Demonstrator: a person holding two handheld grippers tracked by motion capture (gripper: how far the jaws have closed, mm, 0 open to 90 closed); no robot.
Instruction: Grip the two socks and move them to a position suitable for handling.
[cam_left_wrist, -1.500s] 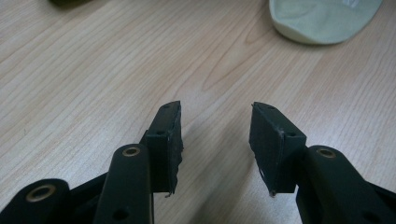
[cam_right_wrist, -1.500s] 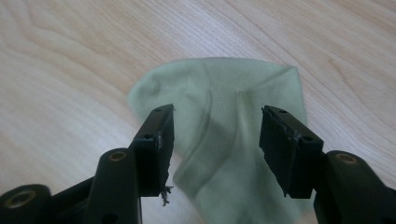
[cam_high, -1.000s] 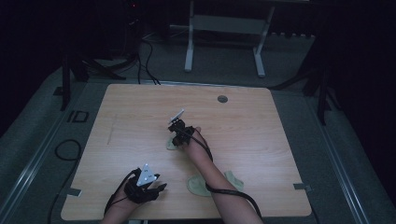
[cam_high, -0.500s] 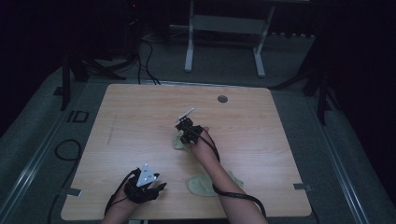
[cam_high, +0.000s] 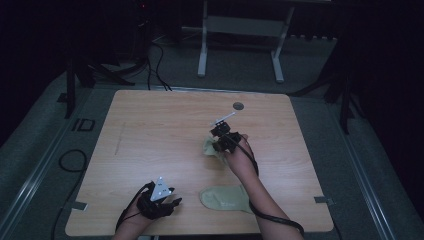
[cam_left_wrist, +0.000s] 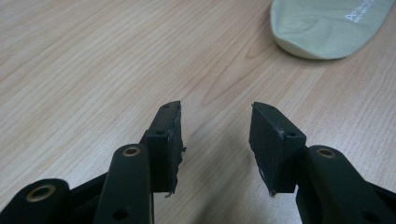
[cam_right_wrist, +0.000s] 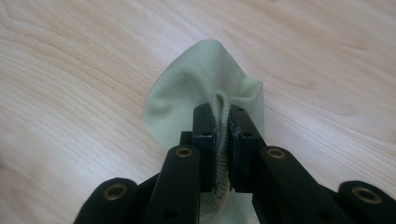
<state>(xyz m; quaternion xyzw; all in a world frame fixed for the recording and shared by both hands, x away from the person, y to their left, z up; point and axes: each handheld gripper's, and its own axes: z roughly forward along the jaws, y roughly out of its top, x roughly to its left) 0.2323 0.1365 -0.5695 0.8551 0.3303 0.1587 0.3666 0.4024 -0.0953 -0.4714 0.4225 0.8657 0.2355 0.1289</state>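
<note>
My right gripper (cam_high: 218, 143) is shut on the folded edge of a pale green sock (cam_high: 209, 147) near the middle of the wooden table (cam_high: 150, 130). Its jaws have just been closing on that fabric. In the right gripper view the sock (cam_right_wrist: 201, 79) hangs from the pinched fold between the gripper's (cam_right_wrist: 223, 116) pads, its far end drooping onto the wood. A second pale green sock (cam_high: 225, 199) lies flat near the front edge, beside the person's right forearm. At the front left my left gripper (cam_high: 172, 202) rests low and open; in its own view the gripper (cam_left_wrist: 215, 135) is empty, with that sock (cam_left_wrist: 327, 25) ahead to the right.
A round cable hole (cam_high: 238, 106) sits near the table's far edge. Beyond the table stand white metal frame legs (cam_high: 202, 45), and cables (cam_high: 155, 55) lie on the floor. Bits of tape (cam_high: 322, 200) mark the front corners.
The right hand has moved away and to the right, rising with the sock pinched in its jaws. The left hand has stayed where it was.
</note>
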